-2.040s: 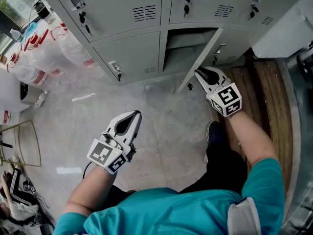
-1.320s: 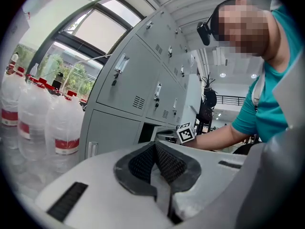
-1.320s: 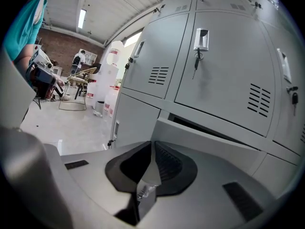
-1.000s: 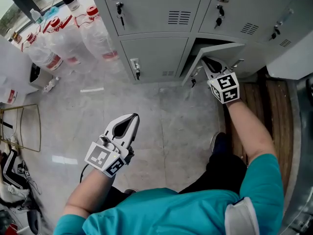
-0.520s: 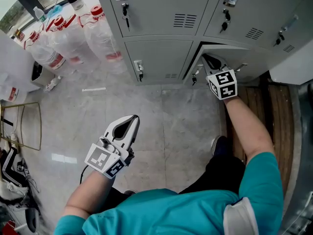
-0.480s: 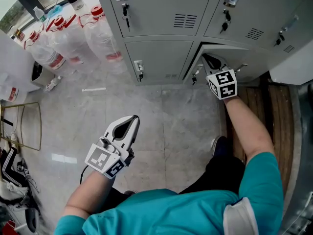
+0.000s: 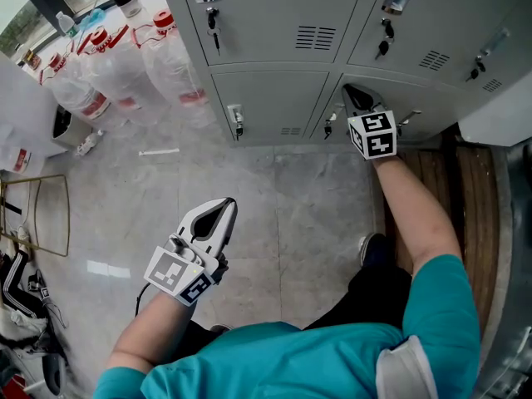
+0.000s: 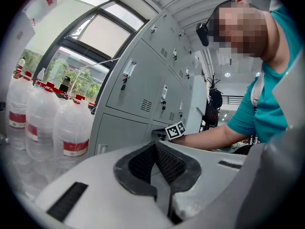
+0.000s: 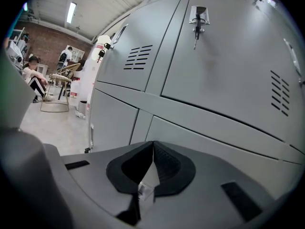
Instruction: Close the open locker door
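The right hand-held gripper (image 7: 352, 94) is right up at the bottom-row locker door (image 7: 426, 98), which looks shut or very nearly so, level with its neighbours. Its jaws have just been closing, and the tips meet with nothing between them. The left hand-held gripper (image 7: 226, 208) hangs over the floor (image 7: 283, 181), well apart from the lockers, jaws together and empty. Big water bottles (image 7: 162, 56) stand beside the lockers' left end.

Light: bright, daylight through window (image 8: 90, 37) at 10 o'clock, strip lamp (image 9: 72, 12) at 11 | Glare: floor (image 7: 106, 268) sheen at 8 | Edges: fisheye-bent, dark corners | Focus: foreground soft
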Motion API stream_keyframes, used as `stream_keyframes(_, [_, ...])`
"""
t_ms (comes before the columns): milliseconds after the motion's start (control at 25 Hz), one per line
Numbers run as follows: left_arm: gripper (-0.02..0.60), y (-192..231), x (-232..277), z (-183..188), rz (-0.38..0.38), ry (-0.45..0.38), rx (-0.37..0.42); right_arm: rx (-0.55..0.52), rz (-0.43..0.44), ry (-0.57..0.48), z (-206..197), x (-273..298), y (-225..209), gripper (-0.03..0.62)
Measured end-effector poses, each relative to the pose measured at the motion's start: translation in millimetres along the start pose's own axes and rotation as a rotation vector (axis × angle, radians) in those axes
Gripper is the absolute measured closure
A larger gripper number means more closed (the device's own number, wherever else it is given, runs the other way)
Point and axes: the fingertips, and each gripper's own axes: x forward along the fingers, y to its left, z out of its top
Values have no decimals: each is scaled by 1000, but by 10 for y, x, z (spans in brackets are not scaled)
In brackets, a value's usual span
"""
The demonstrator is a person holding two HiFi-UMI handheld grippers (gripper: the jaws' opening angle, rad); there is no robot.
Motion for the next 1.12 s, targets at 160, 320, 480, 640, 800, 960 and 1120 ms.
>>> stream_keyframes(160, [578, 22, -20, 12, 3, -3, -3, -3, -38, 4, 3, 38, -17, 594])
stream_keyframes(320, [578, 48, -8, -12, 4, 0, -11, 13, -74, 9, 8, 55, -31, 594])
stream_keyframes(480, [578, 16, 28, -19, -9, 4, -11, 28, -78, 20, 20, 59, -22, 594])
stream_keyframes(640, [578, 5, 44, -3, -15, 4, -10, 17, -78, 25, 7, 46, -19, 594])
stream_keyframes(800, [578, 5, 42, 1, -18, 8, -11, 16, -65, 31, 7, 17, -3, 594])
stream_keyframes(960, [578, 1, 93, -7, -33, 6, -15, -16, -13, 13, 31, -176, 160, 594])
stream_keyframes(1120, [578, -41, 186, -57, -60, 15, -22, 0, 103, -5, -39, -542, 472, 594])
